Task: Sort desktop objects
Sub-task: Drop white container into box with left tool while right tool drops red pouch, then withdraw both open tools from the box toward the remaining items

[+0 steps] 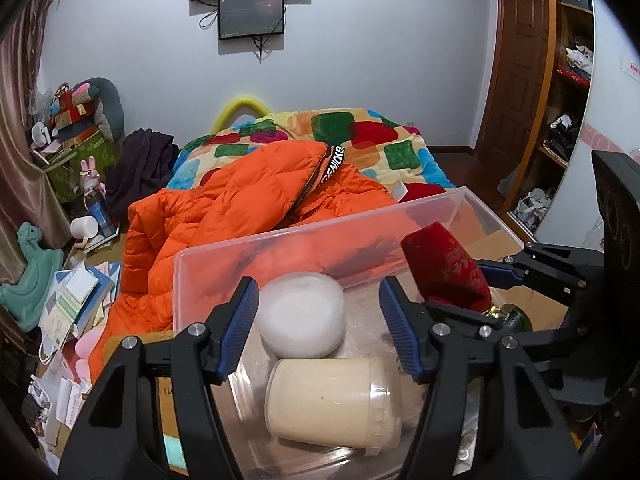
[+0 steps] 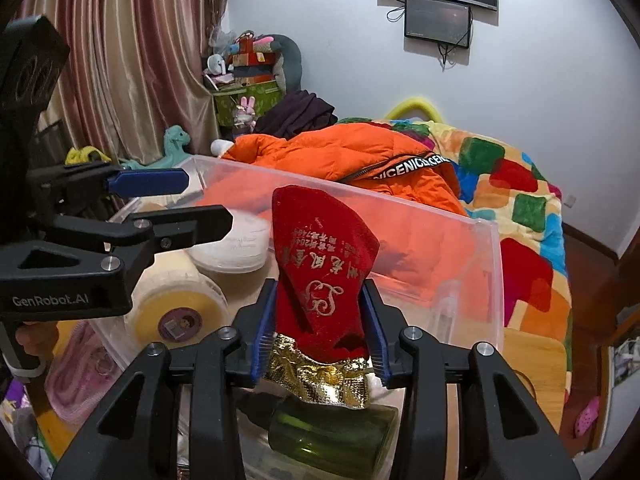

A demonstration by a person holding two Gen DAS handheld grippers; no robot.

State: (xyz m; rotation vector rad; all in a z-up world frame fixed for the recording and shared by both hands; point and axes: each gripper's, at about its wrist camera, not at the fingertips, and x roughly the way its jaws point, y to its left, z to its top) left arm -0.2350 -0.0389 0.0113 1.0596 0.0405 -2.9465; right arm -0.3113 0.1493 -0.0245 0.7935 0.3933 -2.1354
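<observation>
A clear plastic bin (image 1: 320,232) (image 2: 480,272) stands in front of the bed. Inside lie a white round container (image 1: 302,316) (image 2: 236,248) and a cream jar on its side (image 1: 332,404) (image 2: 176,308). My left gripper (image 1: 320,328) is open and empty, hovering over these two. My right gripper (image 2: 320,328) is shut on a red velvet pouch with gold trim (image 2: 324,272), held over the bin; it shows at the right of the left wrist view (image 1: 444,268). A green bottle (image 2: 332,432) lies below the pouch.
An orange puffer jacket (image 1: 224,216) and a colourful quilt (image 1: 380,136) cover the bed behind the bin. Books, papers and toys (image 1: 68,304) are piled at the left. A wooden shelf unit (image 1: 568,100) stands at the right. Curtains (image 2: 132,60) hang on the left.
</observation>
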